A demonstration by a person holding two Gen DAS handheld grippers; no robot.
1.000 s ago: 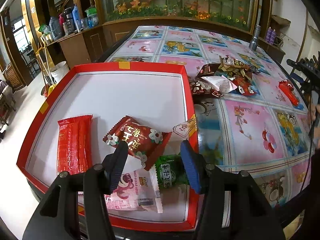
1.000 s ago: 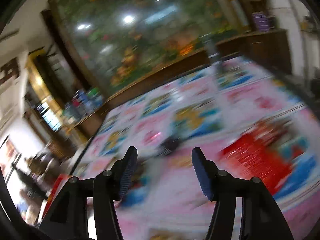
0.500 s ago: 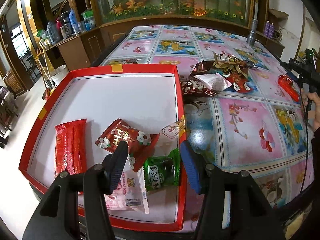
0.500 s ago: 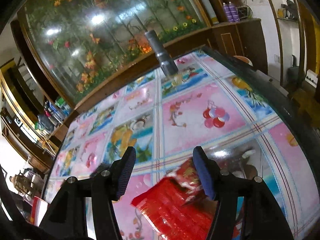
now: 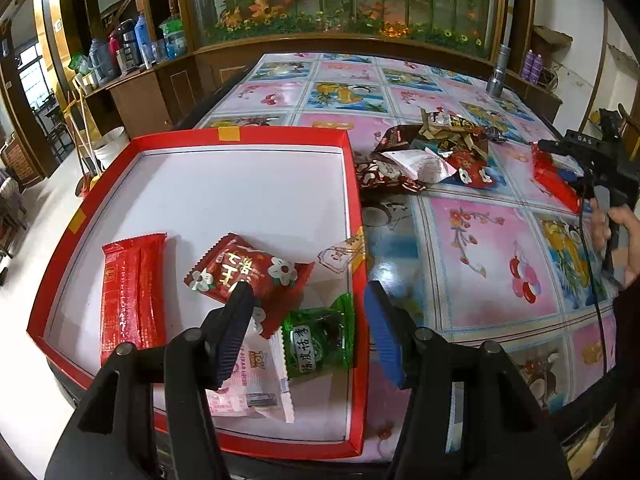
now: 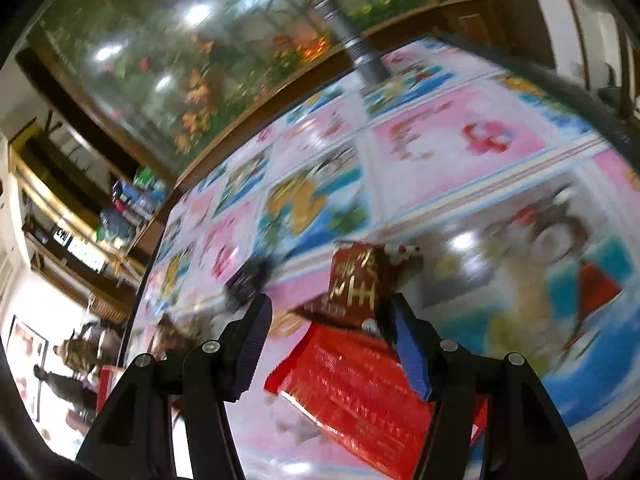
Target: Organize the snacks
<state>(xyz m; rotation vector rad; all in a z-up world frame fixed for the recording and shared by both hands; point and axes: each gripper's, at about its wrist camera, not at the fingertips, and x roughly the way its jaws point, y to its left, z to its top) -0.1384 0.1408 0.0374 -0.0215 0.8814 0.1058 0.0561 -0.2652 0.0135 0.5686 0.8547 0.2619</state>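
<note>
The red tray (image 5: pixel 248 136) with its white floor sits at the near left of the tabletop (image 5: pixel 472 248), and it appears to be the collecting place: four packets already lie in its near corner, kept together rather than spread. They are a long red wrapper (image 5: pixel 134 292) along the left wall, a dark red packet (image 5: pixel 248 270) with white flowers and gold Chinese characters, a green packet (image 5: pixel 320 336) whose white label carries Chinese writing too small to read surely, and a pale pink packet (image 5: pixel 256 384) printed "TOY". The left gripper (image 5: pixel 306 326) hovers over that corner with its fingers opening and nothing pressed between them; the green packet lies below the gap, which suggests a release rather than a pick. Farther off, a loose heap of snacks (image 5: pixel 436 152) waits unsorted just beyond the tray's right wall. In the left wrist view the right gripper (image 5: pixel 588 164), held by a hand (image 5: pixel 620 228), reaches toward a red packet (image 5: pixel 554 178) lying apart from the heap. The right wrist view is blurred, yet it shows the right gripper's fingers (image 6: pixel 252 348) standing apart astride a long red packet (image 6: pixel 352 392), with a dark red one bearing gold characters (image 6: pixel 360 280) just beyond; no finger seems to press on either, so the pick looks not yet made. The grip probably wants squaring to the wrapper's narrow width.
</note>
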